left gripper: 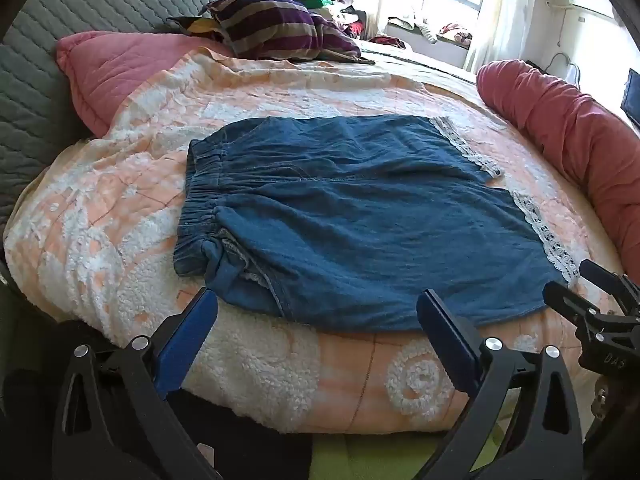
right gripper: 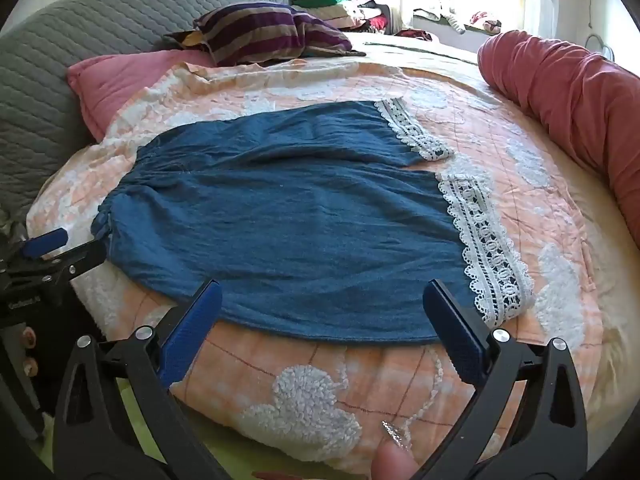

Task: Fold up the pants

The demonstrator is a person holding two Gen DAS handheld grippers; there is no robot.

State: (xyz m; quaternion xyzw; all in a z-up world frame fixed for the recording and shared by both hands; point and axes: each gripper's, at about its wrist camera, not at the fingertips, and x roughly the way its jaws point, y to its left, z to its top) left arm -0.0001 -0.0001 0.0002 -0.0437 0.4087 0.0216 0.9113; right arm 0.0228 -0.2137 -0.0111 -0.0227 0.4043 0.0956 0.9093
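Partly cut off at lower frame, left claw (left gripper: 318,306) and right claw (right gripper: 322,300) gape empty before blue lace-hemmed denim pants (left gripper: 340,216); striped cushion (left gripper: 280,26) upper centre.

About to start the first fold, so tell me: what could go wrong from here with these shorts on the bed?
1. The blanket under the shorts is soft and fluffy, so either open hand-held gripper, left or right, may pinch it along with the denim.
2. The lace hem has open holes a finger could snag.
3. A pocket flap sticks out near the waistband and may bunch inside the fold.
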